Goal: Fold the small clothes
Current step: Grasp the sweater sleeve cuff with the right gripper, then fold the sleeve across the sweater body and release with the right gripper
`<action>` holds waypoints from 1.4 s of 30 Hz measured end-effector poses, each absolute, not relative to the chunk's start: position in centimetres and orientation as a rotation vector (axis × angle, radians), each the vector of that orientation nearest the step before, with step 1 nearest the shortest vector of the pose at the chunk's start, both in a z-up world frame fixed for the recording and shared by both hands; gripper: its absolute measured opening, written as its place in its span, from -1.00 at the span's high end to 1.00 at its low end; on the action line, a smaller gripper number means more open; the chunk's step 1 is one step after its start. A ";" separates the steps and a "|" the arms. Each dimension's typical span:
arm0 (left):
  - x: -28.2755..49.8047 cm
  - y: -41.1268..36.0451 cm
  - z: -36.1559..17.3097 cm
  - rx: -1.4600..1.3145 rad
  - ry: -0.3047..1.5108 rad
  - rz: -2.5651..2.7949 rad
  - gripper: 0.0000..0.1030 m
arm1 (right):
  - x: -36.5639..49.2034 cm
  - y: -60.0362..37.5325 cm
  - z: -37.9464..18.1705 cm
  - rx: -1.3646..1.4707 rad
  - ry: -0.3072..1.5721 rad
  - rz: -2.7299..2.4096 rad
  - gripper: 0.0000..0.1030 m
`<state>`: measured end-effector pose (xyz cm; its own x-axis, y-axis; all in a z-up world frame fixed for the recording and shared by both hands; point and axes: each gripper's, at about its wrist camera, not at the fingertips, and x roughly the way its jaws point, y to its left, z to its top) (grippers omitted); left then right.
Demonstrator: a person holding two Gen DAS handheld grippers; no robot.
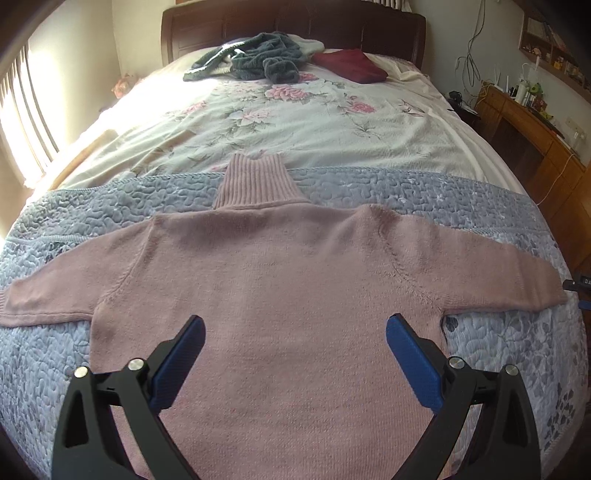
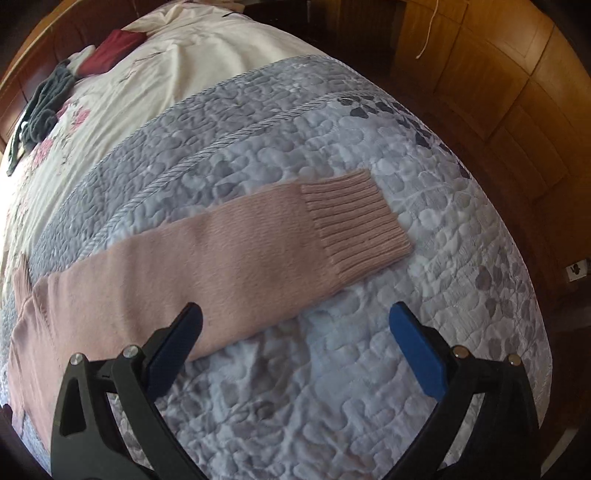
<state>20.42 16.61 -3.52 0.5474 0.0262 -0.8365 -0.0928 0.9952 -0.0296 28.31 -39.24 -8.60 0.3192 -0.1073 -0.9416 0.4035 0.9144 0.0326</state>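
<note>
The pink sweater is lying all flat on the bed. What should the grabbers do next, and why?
Probably the right gripper should drop onto the ribbed cuff and pinch it, to fold that sleeve over the body. The pink knitted turtleneck sweater lies flat on the grey quilted bedspread with sleeves spread, and both grippers, including the left gripper, are open, holding nothing.

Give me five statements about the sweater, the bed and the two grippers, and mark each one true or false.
1. The pink sweater lies spread flat with both sleeves out to the sides. True.
2. The left gripper is shut on the sweater's hem. False: its jaws stand open above the sweater's body, holding nothing.
3. The right gripper is open over the sleeve with the ribbed cuff. True.
4. The sweater rests on the floral sheet. False: it lies on the grey quilt.
5. A dark red folded item sits near the headboard. True.
</note>
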 end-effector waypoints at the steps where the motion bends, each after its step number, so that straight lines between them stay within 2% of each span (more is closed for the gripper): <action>1: 21.1 16.2 -3.8 -0.079 0.993 0.066 -0.92 | 28.9 -40.3 -9.2 0.290 1.214 -0.350 -0.95; 8: 24.0 14.8 -5.7 -0.076 1.015 0.060 -0.92 | 30.8 -44.4 -13.1 0.365 1.295 -0.345 -0.93; 12: 24.3 14.6 -6.4 -0.053 1.020 0.065 -0.92 | 30.9 -44.8 -14.0 0.394 1.279 -0.303 -0.93; 14: 24.3 14.6 -6.7 -0.047 1.025 0.066 -0.92 | 30.7 -44.8 -14.3 0.392 1.271 -0.297 -0.85; 16: 24.3 14.7 -7.0 -0.049 1.031 0.068 -0.92 | 30.6 -44.5 -14.3 0.386 1.258 -0.282 -0.58; 17: 24.3 14.9 -7.1 -0.050 1.033 0.070 -0.92 | 30.9 -44.0 -14.3 0.387 1.252 -0.274 -0.37; 19: 24.1 15.1 -7.1 -0.052 1.035 0.071 -0.92 | 30.7 -44.0 -13.9 0.403 1.230 -0.230 0.20; 20: 24.0 15.2 -7.1 -0.052 1.036 0.071 -0.92 | 30.4 -43.7 -13.5 0.439 1.224 -0.190 0.60; 21: 23.9 15.4 -7.1 -0.053 1.036 0.071 -0.92 | 30.3 -43.6 -13.1 0.467 1.217 -0.169 0.75; 27: 23.1 17.3 -6.9 -0.088 1.045 0.082 -0.92 | 29.7 -38.3 -9.0 0.441 1.132 -0.035 0.79; 33: 23.1 19.5 -7.1 -0.150 1.071 0.103 -0.92 | 30.6 -28.5 -6.4 0.410 1.107 0.198 0.79; 42: 22.9 21.2 -7.1 -0.170 1.078 0.103 -0.92 | 30.8 -13.6 -8.1 0.386 1.160 0.429 0.79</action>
